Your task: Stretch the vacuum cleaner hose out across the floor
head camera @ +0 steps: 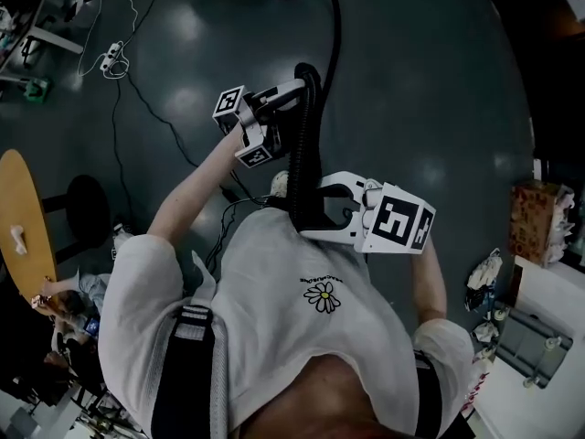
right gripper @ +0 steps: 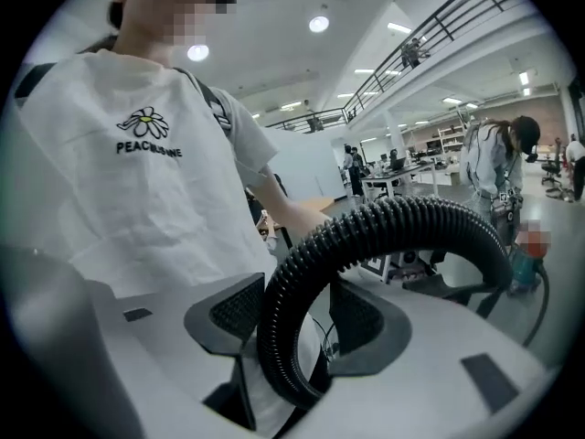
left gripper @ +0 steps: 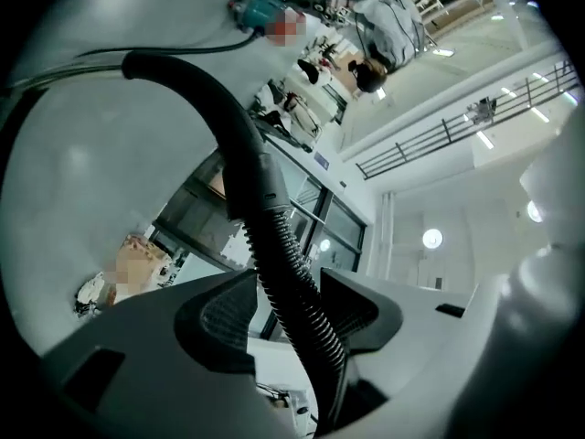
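The black ribbed vacuum hose [head camera: 306, 144] rises in front of my chest, then runs as a smooth tube to the top of the head view. My left gripper [head camera: 292, 94] is shut on it high up, just below the smooth cuff. In the left gripper view the hose [left gripper: 274, 245] passes between the pads of the left gripper [left gripper: 288, 295]. My right gripper [head camera: 315, 213] is shut on the hose lower down, close to my shirt. The right gripper view shows the hose [right gripper: 384, 222] arching up in a loop out of the right gripper [right gripper: 297, 314].
Thin cables [head camera: 119, 99] and a power strip [head camera: 111, 58] lie on the dark floor at left. A round wooden table [head camera: 18, 218] and a black stool [head camera: 87, 208] stand at the left edge, and boxes [head camera: 539, 218] at right. A teal machine [left gripper: 260, 12] sits where the tube ends. A person [right gripper: 498, 167] stands behind.
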`<control>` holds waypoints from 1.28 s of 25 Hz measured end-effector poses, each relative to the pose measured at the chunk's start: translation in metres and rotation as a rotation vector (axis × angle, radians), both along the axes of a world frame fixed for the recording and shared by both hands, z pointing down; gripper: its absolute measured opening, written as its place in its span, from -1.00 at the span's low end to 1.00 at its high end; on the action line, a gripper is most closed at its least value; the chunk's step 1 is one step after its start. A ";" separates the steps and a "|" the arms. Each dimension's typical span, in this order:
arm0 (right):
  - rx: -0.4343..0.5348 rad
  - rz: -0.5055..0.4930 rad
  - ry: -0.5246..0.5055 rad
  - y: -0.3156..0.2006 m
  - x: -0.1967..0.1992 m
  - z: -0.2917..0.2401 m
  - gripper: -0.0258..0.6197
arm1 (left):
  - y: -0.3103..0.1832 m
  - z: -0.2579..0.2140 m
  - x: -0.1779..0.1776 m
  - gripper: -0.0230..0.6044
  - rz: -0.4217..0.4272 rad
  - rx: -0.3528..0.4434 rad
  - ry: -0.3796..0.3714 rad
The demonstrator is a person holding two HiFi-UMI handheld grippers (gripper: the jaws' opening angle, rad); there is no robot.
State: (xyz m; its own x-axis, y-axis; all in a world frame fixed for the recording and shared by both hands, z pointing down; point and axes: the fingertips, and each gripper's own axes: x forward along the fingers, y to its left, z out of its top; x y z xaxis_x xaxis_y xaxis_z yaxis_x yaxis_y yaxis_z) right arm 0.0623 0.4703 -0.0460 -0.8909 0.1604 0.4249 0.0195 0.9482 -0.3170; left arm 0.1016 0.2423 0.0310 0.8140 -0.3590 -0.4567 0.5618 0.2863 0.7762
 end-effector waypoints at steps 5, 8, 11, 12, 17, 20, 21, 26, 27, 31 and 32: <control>-0.017 0.009 -0.017 0.000 -0.002 0.005 -0.21 | -0.007 0.002 0.003 -0.28 0.000 0.059 -0.008; 0.001 -0.020 -0.042 0.003 -0.007 0.002 -0.21 | -0.003 -0.020 0.016 -0.25 0.031 0.135 0.120; -0.043 0.008 -0.059 -0.003 -0.009 0.007 -0.22 | -0.012 -0.038 0.023 -0.25 -0.060 0.104 0.232; -0.077 0.023 -0.065 -0.005 -0.009 0.012 -0.22 | -0.014 -0.045 0.022 -0.25 -0.080 0.106 0.266; -0.426 0.233 -0.297 -0.027 0.019 0.020 -0.21 | 0.007 -0.120 0.013 -0.26 -0.038 0.407 0.312; -0.719 0.441 -0.772 -0.080 0.075 -0.015 -0.21 | 0.052 -0.155 0.013 -0.37 0.061 0.598 0.320; -0.796 0.487 -0.894 -0.096 0.093 -0.021 -0.21 | 0.067 -0.160 0.011 -0.37 0.084 0.631 0.337; -0.957 0.572 -0.836 -0.141 0.113 0.005 -0.21 | 0.107 -0.171 0.007 -0.37 0.125 0.691 0.380; -1.040 0.606 -0.828 -0.156 0.116 0.011 -0.21 | 0.115 -0.175 0.012 -0.37 0.151 0.724 0.365; -1.299 0.618 -0.941 -0.205 0.124 -0.013 -0.21 | 0.161 -0.190 0.036 -0.37 0.288 0.864 0.314; -1.302 0.580 -0.927 -0.208 0.121 -0.027 -0.21 | 0.172 -0.192 0.041 -0.37 0.314 0.873 0.319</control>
State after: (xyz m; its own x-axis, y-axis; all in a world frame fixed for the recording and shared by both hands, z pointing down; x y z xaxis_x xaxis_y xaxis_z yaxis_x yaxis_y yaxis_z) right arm 0.1832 0.2626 -0.0732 -0.8088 -0.4544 -0.3734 0.4016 0.0372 -0.9151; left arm 0.1424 0.4143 -0.1615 0.6072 0.4214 -0.6735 0.7781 -0.1440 0.6114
